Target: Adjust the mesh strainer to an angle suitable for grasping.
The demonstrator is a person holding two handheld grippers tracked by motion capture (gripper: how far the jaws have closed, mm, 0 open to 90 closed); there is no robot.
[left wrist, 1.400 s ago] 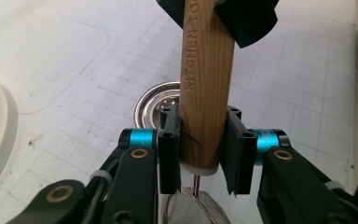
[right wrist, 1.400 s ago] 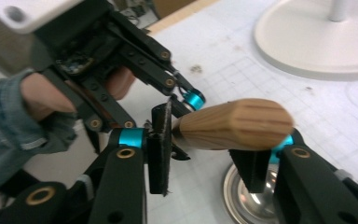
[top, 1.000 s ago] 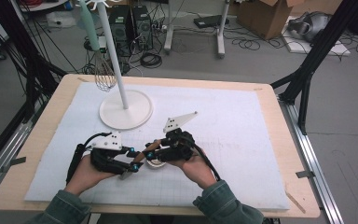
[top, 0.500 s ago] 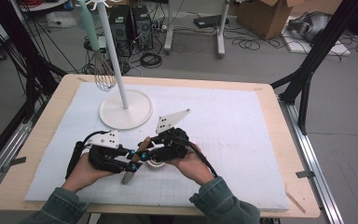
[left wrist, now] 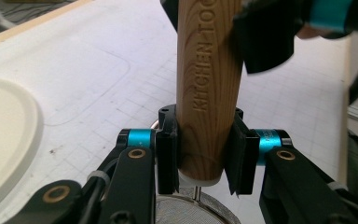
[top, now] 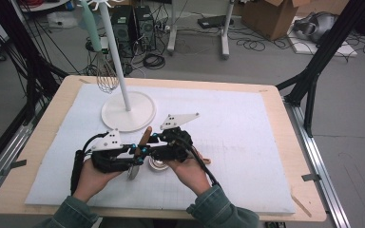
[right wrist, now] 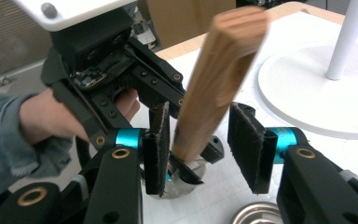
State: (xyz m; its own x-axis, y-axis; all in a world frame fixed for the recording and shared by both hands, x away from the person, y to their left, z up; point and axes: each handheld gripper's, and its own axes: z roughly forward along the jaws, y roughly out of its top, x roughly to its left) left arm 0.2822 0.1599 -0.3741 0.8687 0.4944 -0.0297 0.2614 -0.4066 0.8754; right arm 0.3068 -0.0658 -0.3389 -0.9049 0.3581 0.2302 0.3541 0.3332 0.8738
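Left gripper view shows the left gripper [left wrist: 200, 154] pinching the base of a wooden handle [left wrist: 208, 70] above a mesh strainer [left wrist: 191, 212], while the right gripper [right wrist: 198, 144], jaws just opening, stands spread around that handle over the mat [top: 247, 123].

A pale wooden counter [top: 285, 156] carries a white mat [top: 247, 137]. Beyond it lies a grey floor [top: 266, 61] strewn with black cables [top: 247, 40]. At eleven o'clock stand two dark computer towers [top: 133, 23]; at one o'clock sits a cardboard box [top: 266, 16]. Black frame struts [top: 323, 52] slant down at two o'clock, and more rise at ten o'clock. Light is even.
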